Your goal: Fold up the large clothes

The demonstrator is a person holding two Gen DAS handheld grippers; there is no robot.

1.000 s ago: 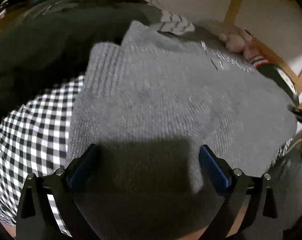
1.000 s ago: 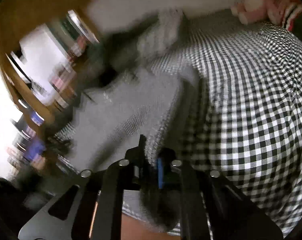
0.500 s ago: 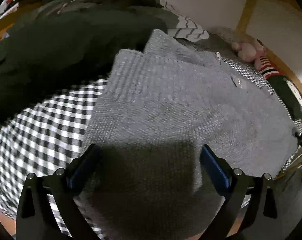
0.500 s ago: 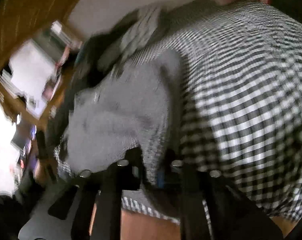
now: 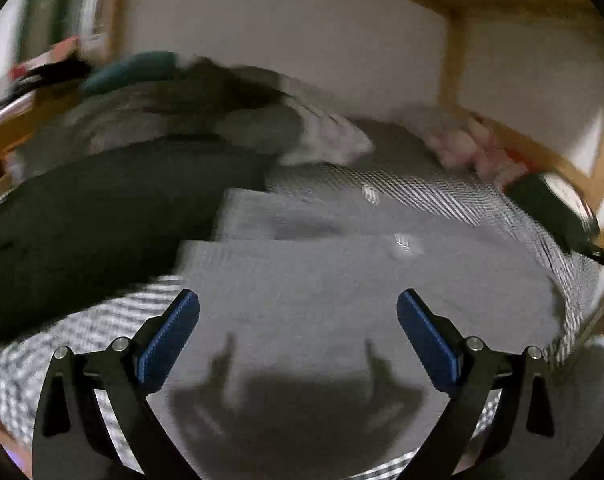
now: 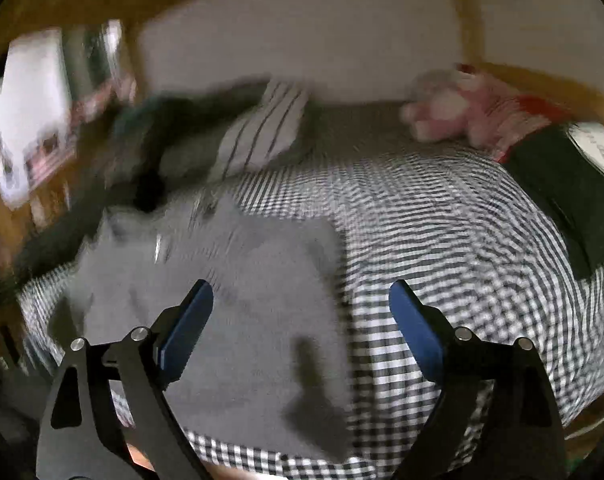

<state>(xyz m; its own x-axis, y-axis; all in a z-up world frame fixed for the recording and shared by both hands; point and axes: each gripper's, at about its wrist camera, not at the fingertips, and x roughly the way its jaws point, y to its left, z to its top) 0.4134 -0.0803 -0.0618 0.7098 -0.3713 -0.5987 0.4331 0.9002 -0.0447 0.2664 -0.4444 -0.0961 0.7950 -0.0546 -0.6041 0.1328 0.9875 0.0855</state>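
Lying flat on the checked bedcover (image 6: 442, 240), the grey sweater (image 5: 322, 280) is folded into a rough rectangle, its right edge running along the checks in the right wrist view. The left gripper (image 5: 298, 336) hangs above the sweater with its blue pads (image 5: 170, 336) spread wide and nothing between them. The right gripper (image 6: 302, 328) is opening, jaws already wide, over the sweater's right edge; no cloth is pinched there. From the sweater, a dark garment (image 5: 82, 240) lies at about 10 o'clock, a striped pillow (image 6: 262, 132) at 12 and a pink plush toy (image 6: 454, 116) at 1 to 2, against the wooden bed frame (image 5: 450, 64). At 3 o'clock a dark green bag (image 6: 574, 192) sits on the bedcover; what it holds cannot be made out. Both views are blurred.
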